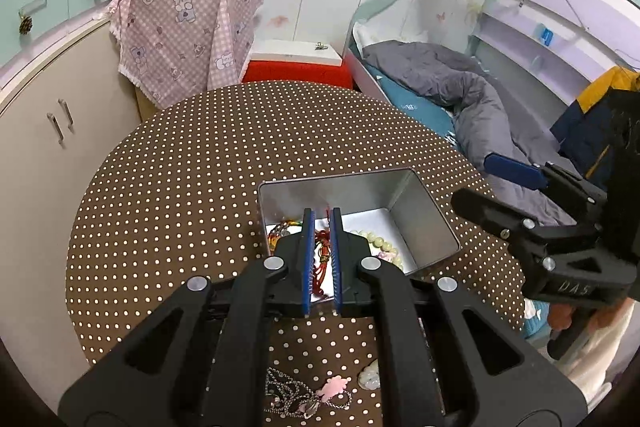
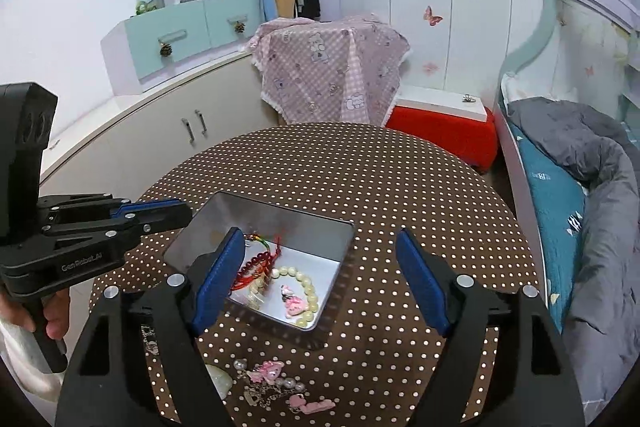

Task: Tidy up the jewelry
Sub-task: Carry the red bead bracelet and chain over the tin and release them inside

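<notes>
You are hovering the left hand-held gripper (image 1: 322, 259), jaws narrow and apparently empty, over the tin (image 2: 224, 223) holding red beads (image 2: 256, 263), while the wide-open right hand-held gripper (image 2: 320, 283) is nearer the loose pink charms (image 2: 266, 373) lying on the table (image 2: 360, 163) just below it.

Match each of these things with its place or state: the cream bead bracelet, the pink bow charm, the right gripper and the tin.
Things:
1. cream bead bracelet
2. pink bow charm
3. right gripper
4. tin

Places or states:
A. silver, no lid on it
B. fingers wide apart
C. lying inside the tin
D. on the dotted cloth, outside the tin

Pairs: 1-C, 2-D, 3-B, 4-A
</notes>
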### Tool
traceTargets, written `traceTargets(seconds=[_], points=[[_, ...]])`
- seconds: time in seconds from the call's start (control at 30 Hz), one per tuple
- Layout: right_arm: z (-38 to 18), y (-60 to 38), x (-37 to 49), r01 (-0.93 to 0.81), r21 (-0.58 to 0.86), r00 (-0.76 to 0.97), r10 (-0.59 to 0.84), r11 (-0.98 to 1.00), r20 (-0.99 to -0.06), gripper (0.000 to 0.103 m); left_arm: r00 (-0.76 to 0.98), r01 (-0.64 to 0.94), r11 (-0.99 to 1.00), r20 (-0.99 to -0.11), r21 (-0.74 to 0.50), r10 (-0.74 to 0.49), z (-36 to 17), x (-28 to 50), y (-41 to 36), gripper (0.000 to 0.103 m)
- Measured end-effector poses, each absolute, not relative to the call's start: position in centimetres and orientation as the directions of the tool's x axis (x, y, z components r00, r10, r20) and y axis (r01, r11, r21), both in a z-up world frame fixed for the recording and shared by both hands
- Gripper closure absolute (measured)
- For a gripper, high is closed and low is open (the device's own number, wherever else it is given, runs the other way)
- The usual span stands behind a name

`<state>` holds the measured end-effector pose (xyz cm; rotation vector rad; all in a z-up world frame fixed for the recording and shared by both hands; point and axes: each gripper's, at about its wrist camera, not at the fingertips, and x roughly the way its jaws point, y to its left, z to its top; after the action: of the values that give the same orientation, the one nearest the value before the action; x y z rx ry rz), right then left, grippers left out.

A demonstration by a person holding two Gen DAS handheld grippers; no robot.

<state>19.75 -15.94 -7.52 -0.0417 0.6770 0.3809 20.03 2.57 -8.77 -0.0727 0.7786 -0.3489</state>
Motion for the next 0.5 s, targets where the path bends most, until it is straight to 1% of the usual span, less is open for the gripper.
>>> traceTargets(seconds=[0.13,0.37,0.5], points=[[-7.7,-16.0,19.5,-0.353,0.083,0.712,0.325,0.932,-0.623,0.028,0.653,0.277,0.942,-0.681,-0.191,-0.33,-9.1,19.7,2.6,0.095],[-7.4,-15.4,18.7,-0.36,0.066,0.717,0.321,0.931,-0.618,0.024,0.656,0.243,0.953,-0.693,-0.18,-0.298,-8.9,19.2,3.0,0.095],[-7.0,-14.9,18.1,-0.374,0.053,0.724,0.328,0.926,-0.607,0.021,0.675,0.221,0.963,-0.689,-0.152,-0.263,-8.4,18.8,3.3,0.095]])
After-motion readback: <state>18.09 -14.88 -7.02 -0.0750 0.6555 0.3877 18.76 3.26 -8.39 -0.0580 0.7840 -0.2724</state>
